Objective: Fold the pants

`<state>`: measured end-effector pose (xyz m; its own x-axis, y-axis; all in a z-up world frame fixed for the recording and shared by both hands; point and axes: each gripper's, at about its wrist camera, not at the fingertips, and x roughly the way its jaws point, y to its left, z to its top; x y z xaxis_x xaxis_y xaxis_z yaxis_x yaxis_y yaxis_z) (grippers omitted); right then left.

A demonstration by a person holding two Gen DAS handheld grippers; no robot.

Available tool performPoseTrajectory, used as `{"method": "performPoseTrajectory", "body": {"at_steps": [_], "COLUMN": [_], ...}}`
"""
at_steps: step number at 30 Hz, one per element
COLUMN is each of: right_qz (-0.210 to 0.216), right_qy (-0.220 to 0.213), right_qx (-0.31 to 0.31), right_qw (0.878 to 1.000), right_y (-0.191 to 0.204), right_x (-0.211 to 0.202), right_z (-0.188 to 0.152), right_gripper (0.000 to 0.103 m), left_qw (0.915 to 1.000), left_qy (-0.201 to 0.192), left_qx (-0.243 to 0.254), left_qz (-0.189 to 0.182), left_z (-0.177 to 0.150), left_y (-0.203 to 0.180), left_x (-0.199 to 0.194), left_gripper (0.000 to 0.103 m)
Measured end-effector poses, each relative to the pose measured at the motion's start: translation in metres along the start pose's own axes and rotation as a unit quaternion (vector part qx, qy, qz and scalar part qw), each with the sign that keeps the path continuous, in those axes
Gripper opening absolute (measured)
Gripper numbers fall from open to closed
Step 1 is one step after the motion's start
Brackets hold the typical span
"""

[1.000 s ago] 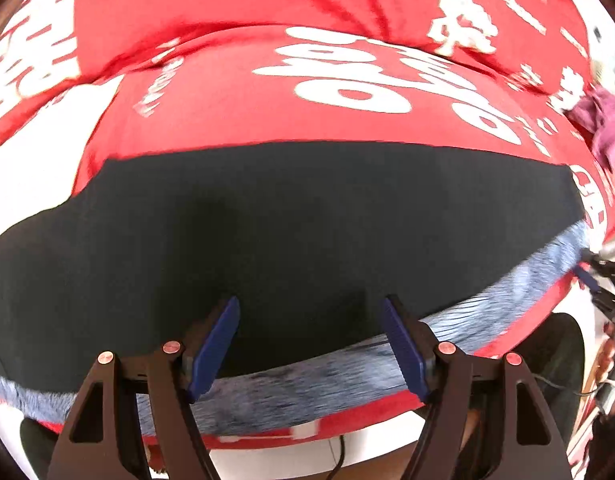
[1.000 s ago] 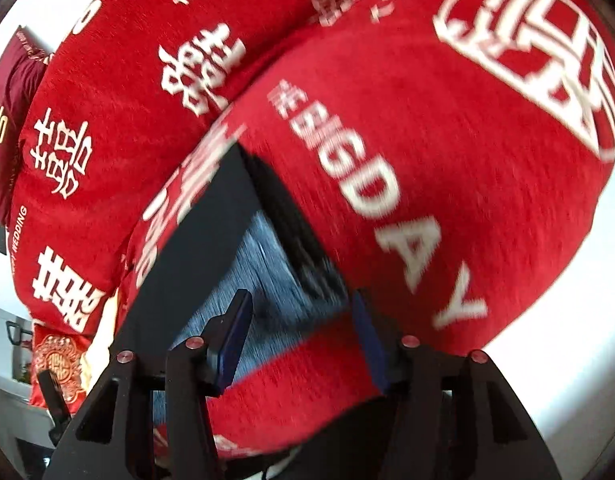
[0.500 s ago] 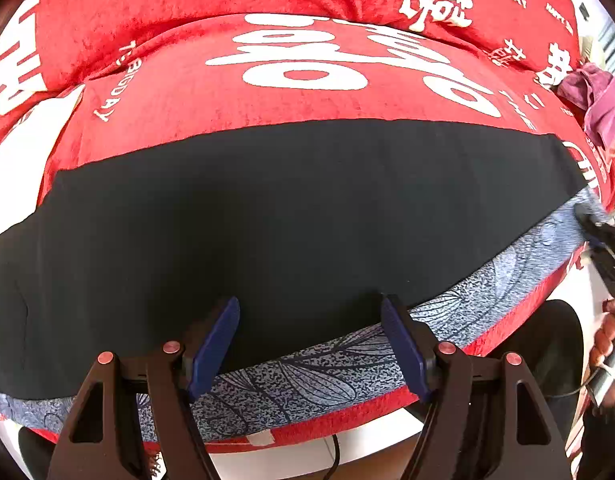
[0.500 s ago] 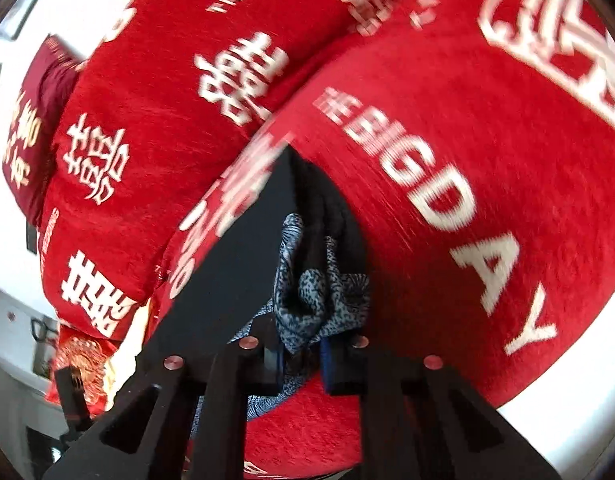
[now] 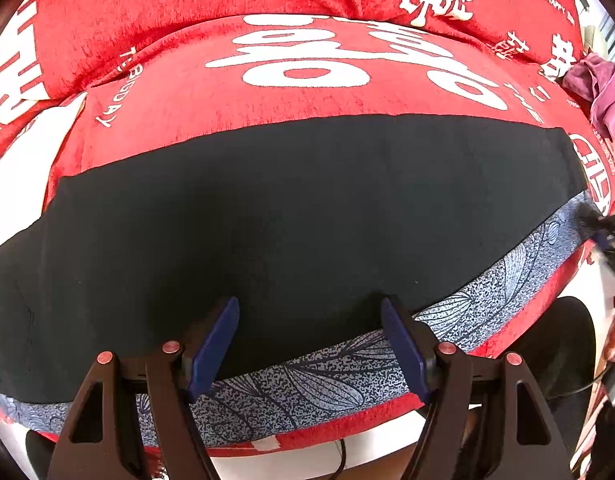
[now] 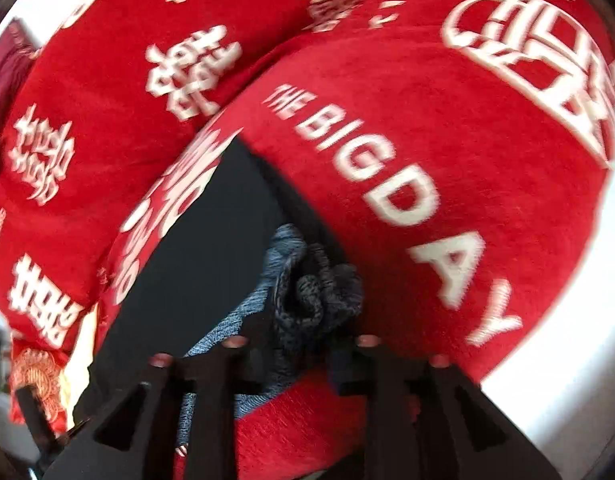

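on the red blanket (image 5: 307, 92) the pants (image 5: 291, 216) lie crosswise, left hand-held gripper (image 5: 309, 344) spread, right hand-held gripper (image 6: 299, 354) pinching their end.

Black pants (image 5: 307, 208) with a blue leaf-patterned band (image 5: 487, 292) along the near edge lie spread flat on a red blanket (image 5: 267, 52) printed with white characters. The left hand-held gripper (image 5: 309, 344) hovers over that edge, its blue-padded jaws wide apart. A purple cloth (image 5: 603, 88) lies at far right.
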<state>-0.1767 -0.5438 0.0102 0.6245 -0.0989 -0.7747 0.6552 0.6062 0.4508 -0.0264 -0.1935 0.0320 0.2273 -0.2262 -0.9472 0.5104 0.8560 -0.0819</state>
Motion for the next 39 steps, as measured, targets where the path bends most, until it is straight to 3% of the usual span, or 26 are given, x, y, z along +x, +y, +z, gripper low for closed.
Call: {"method": "performPoseTrajectory", "body": {"at_steps": [1, 2, 4, 6, 8, 12, 15, 19, 22, 25, 27, 29, 30, 32, 36, 39], "right_qz": [-0.028, -0.062, -0.077, -0.067, -0.04, -0.005, 0.004, -0.001, -0.01, -0.025, -0.041, -0.056, -0.065, -0.036, 0.045, 0.091], "right_qy": [-0.019, -0.067, -0.121, -0.13, -0.102, -0.051, -0.023, 0.048, 0.034, 0.035, 0.03, 0.038, 0.04, 0.023, 0.037, 0.065], "right_qx": [-0.011, -0.029, -0.069, -0.131, -0.224, -0.35, -0.404, -0.423, -0.451, -0.425, -0.405, -0.385, -0.381, -0.387, -0.434, -0.472], "right_qw": [0.999, 0.995, 0.987, 0.981, 0.968, 0.935, 0.915, 0.905, 0.892, 0.904, 0.913, 0.92, 0.921, 0.921, 0.899, 0.874], "right_y": [0.003, 0.012, 0.031, 0.057, 0.102, 0.172, 0.2, 0.216, 0.206, 0.186, 0.171, 0.169, 0.174, 0.195, 0.261, 0.312], "right_x": [-0.009, -0.031, -0.057, -0.065, -0.058, -0.027, -0.003, 0.045, 0.047, 0.044, 0.038, 0.032, 0.028, 0.014, 0.009, 0.016], "right_z": [0.001, 0.001, -0.002, -0.007, -0.022, -0.067, -0.096, -0.117, -0.123, -0.114, -0.104, -0.097, -0.095, -0.097, -0.126, -0.154], "right_gripper": [0.05, 0.05, 0.052, 0.062, 0.078, 0.079, 0.079, 0.078, 0.083, 0.085, 0.085, 0.086, 0.086, 0.086, 0.087, 0.087], "left_qw": [1.0, 1.0, 1.0, 1.0, 0.9999, 0.9995, 0.9983, 0.9969, 0.997, 0.9948, 0.9894, 0.979, 0.9738, 0.9659, 0.9503, 0.9402], "left_qy": [-0.001, -0.001, -0.003, 0.0, -0.002, -0.005, -0.001, -0.007, -0.012, -0.012, -0.005, -0.006, -0.021, -0.055, -0.085, -0.055], "left_qx": [-0.001, -0.001, -0.003, -0.007, -0.01, -0.029, -0.047, -0.073, -0.069, -0.089, -0.133, -0.181, -0.202, -0.23, -0.27, -0.296], "left_qz": [0.001, 0.002, 0.005, 0.006, 0.01, 0.013, 0.034, 0.029, 0.035, 0.048, 0.056, 0.094, 0.103, 0.106, 0.13, 0.159], "left_z": [0.0, 0.0, 0.0, -0.001, -0.002, -0.006, -0.012, -0.02, -0.027, -0.044, -0.06, -0.075, -0.08, -0.078, -0.061, -0.058], "left_y": [0.0, 0.0, 0.0, -0.001, 0.0, 0.014, 0.036, 0.063, 0.074, 0.108, 0.15, 0.189, 0.209, 0.244, 0.301, 0.351], "left_x": [0.0, 0.0, 0.001, 0.002, 0.002, -0.006, -0.007, -0.002, -0.006, -0.012, -0.017, -0.031, -0.043, -0.065, -0.08, -0.061], "left_gripper": [0.074, 0.074, 0.076, 0.086, 0.087, 0.087, 0.087, 0.089, 0.089, 0.089, 0.089, 0.089, 0.089, 0.089, 0.089, 0.089]}}
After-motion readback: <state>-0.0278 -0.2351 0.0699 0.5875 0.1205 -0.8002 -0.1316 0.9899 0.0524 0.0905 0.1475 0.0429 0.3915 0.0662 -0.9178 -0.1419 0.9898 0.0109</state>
